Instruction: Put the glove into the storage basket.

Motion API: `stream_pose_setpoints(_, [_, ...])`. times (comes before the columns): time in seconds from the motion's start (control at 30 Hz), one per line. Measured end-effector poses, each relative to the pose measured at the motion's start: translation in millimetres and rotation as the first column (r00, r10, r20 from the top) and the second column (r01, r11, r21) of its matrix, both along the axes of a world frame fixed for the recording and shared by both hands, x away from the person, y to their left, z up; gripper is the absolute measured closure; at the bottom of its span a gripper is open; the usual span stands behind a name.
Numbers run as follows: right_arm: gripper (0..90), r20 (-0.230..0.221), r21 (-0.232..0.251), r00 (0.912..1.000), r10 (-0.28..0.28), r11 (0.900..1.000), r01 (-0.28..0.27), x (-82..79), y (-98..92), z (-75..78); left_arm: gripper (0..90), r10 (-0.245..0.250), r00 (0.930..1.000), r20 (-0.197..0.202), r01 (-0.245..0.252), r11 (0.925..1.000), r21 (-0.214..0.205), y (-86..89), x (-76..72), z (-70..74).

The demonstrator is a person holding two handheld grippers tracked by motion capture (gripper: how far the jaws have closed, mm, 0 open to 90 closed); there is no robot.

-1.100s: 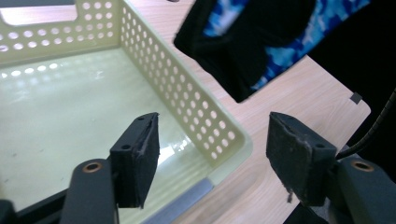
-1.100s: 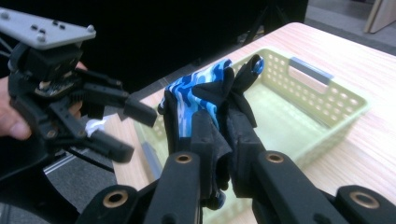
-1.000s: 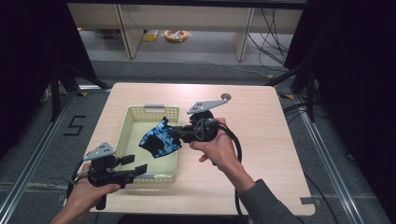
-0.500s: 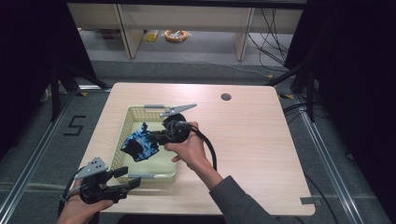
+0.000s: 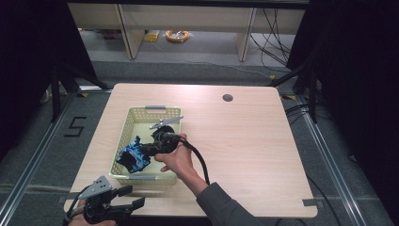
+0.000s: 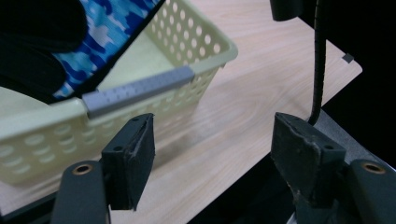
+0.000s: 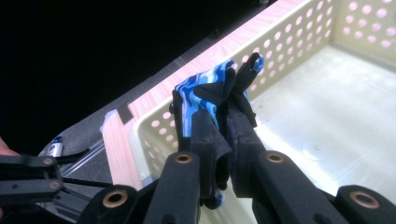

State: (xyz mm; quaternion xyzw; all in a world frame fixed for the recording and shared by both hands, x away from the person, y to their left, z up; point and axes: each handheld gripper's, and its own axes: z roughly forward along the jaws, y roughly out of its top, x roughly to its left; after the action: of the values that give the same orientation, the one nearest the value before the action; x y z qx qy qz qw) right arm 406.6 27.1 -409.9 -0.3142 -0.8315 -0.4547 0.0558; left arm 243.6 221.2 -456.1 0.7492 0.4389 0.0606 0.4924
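Observation:
A pale yellow perforated basket sits on the left half of the wooden table. My right gripper hangs over the basket's near left corner, shut on a blue and black camouflage glove. In the right gripper view the glove sticks up from between the closed jaws, above the basket floor. My left gripper is low at the table's front left edge, open and empty. In the left gripper view its wide-apart pads frame the basket's near wall, with the glove behind it.
A round cable hole lies at the table's far right. The right gripper's black cable trails over the table toward the person's sleeve. Shelving and cables stand on the floor beyond the table. Grey handle strips mark the basket's two short rims.
My right gripper has carried the glove left and nearer, from over the basket's middle to its near left corner. My left gripper has drawn back toward the table's front edge.

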Motion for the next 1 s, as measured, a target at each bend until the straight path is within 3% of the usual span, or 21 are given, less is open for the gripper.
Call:
stream_pose_setpoints(0.23, [83.2, -0.022, 0.001, 0.9998, -0.001, 1.0000, 0.001, -2.9, 4.0, -14.4, 30.1, -0.019, 0.9994, -0.029, 0.020, 0.9996, 0.021, -3.9, -0.2, -13.2])
stream_pose_setpoints(0.43, [82.9, -0.043, -0.029, 0.9990, -0.008, 0.9996, 0.006, -7.3, 2.5, -25.0, 30.1, -0.023, 0.9989, -0.041, 0.025, 0.9990, 0.037, -6.3, 0.1, -17.0])
stream_pose_setpoints(0.47, [82.5, -0.043, -0.053, 0.9990, -0.008, 0.9986, 0.005, -9.0, 1.8, -27.6, 30.1, -0.021, 0.9989, -0.041, 0.023, 0.9988, 0.043, -6.5, 0.0, -17.6])
stream_pose_setpoints(0.6, [81.9, -0.056, -0.072, 0.9984, -0.013, 0.9974, 0.009, -11.6, 0.3, -27.9, 30.1, -0.027, 0.9991, -0.034, 0.028, 0.9982, 0.053, -7.2, -0.9, -18.5])
stream_pose_setpoints(0.8, [80.4, -0.028, -0.132, 0.9996, -0.011, 0.9912, 0.007, -12.2, -7.7, -29.1, 30.0, -0.026, 0.9989, -0.038, 0.028, 0.9980, 0.057, -7.2, -0.3, -21.2])
stream_pose_setpoints(0.93, [80.2, -0.010, -0.182, 0.9999, -0.008, 0.9833, 0.006, -13.0, -12.3, -30.4, 30.0, -0.020, 0.9982, -0.057, 0.023, 0.9984, 0.052, -7.0, -0.1, -21.8])
stream_pose_setpoints(1.0, [78.7, 0.003, -0.223, 1.0000, -0.005, 0.9748, 0.005, -13.9, -13.1, -30.6, 30.0, -0.025, 0.9983, -0.052, 0.028, 0.9980, 0.057, -6.7, 0.4, -22.6])
